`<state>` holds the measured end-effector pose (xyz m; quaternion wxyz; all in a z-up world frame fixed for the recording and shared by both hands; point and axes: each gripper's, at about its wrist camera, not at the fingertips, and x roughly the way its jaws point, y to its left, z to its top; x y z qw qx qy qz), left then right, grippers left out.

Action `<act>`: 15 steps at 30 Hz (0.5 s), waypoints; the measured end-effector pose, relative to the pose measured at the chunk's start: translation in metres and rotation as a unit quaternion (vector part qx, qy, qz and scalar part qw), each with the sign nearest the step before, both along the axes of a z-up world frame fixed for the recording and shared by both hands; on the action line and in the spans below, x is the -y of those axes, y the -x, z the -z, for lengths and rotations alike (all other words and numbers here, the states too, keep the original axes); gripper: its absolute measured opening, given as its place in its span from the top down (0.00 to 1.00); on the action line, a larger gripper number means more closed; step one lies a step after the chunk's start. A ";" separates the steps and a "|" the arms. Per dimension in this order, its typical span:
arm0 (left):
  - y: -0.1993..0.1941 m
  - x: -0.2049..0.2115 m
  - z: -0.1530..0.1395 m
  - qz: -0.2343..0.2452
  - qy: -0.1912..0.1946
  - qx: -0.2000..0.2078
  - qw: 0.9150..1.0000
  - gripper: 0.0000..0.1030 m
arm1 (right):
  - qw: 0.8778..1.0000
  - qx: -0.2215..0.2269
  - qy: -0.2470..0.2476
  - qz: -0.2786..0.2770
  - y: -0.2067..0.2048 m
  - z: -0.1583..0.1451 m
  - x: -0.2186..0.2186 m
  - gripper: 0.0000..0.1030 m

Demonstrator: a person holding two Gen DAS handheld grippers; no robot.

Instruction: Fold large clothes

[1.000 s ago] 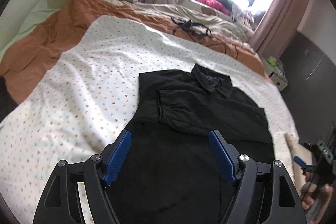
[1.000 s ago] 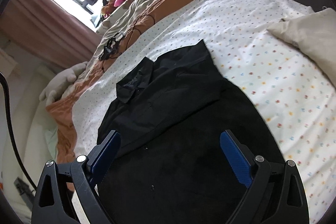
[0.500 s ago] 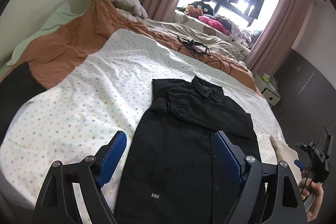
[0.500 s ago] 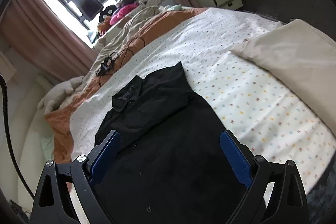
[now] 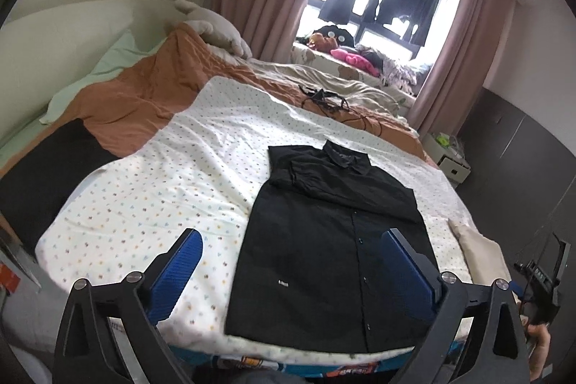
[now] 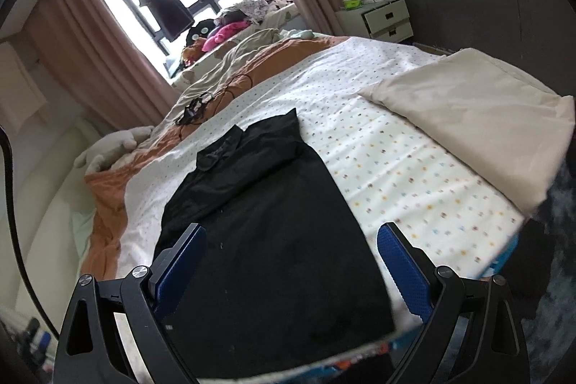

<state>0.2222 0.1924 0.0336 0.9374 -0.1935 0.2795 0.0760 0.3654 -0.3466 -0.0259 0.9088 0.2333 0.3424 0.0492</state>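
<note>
A black collared shirt lies flat on the dotted white sheet, collar far, hem at the bed's near edge, both sleeves folded in across the chest. The right wrist view shows the same shirt on the sheet. My left gripper hangs above the hem, its jaws opening wide, nothing between the blue pads. My right gripper also hovers over the shirt's lower part, open and empty. At the left wrist view's right edge, a hand holds the right gripper's body.
A cream folded cloth lies on the bed's right side. An orange blanket, a plush toy and black cables sit farther back. A white drawer unit stands by the curtained window. Dark floor borders the bed's near edge.
Both grippers have pulled back and up from the shirt, so the whole shirt and the bed's near edge now show. The left jaws have spread wider.
</note>
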 end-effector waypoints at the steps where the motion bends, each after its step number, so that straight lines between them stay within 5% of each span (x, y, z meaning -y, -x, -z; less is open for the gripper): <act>1: 0.006 0.001 0.000 0.000 0.001 0.002 1.000 0.02 | 1.000 0.002 0.002 -0.003 0.007 0.001 0.002 0.07; 15: 0.080 0.029 0.016 0.010 0.002 0.009 1.000 0.01 | 0.999 0.022 -0.005 -0.029 0.103 0.013 0.035 0.06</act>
